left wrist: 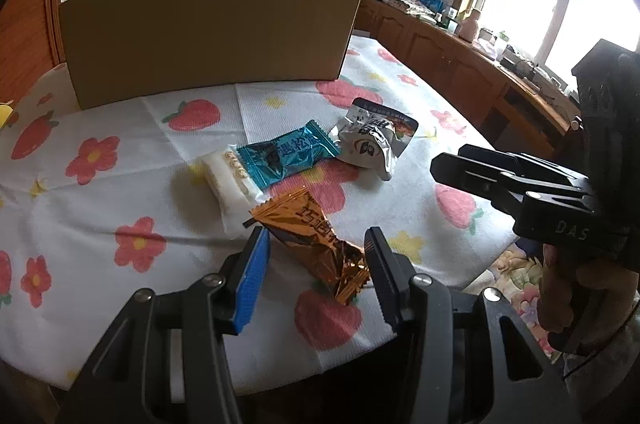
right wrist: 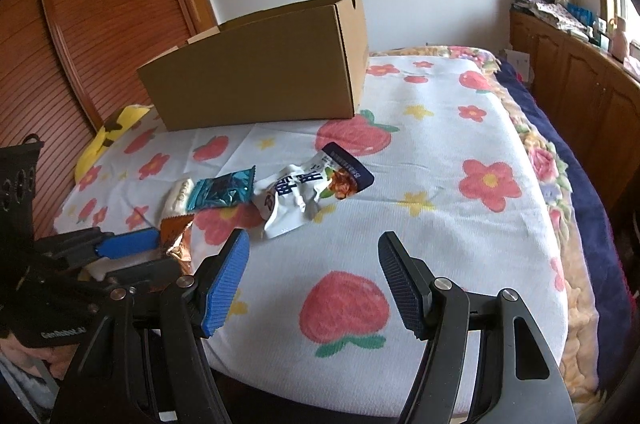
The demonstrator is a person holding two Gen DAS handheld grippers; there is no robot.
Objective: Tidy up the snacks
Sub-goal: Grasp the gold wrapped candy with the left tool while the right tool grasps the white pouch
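Four snack packets lie mid-frame on the flowered cloth. Left gripper [left wrist: 316,248] is spread, straddling the orange foil packet [left wrist: 316,244] at lower centre, pads apparently not yet pressing. Looks light, crinkly, slippery; pinch across its middle. Right gripper [right wrist: 312,264] is spread, empty.

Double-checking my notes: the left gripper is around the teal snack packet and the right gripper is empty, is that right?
Not quite. The left gripper straddles the orange foil packet, as the left wrist view shows; the teal packet lies farther off on the floral cloth. The right gripper is indeed empty.
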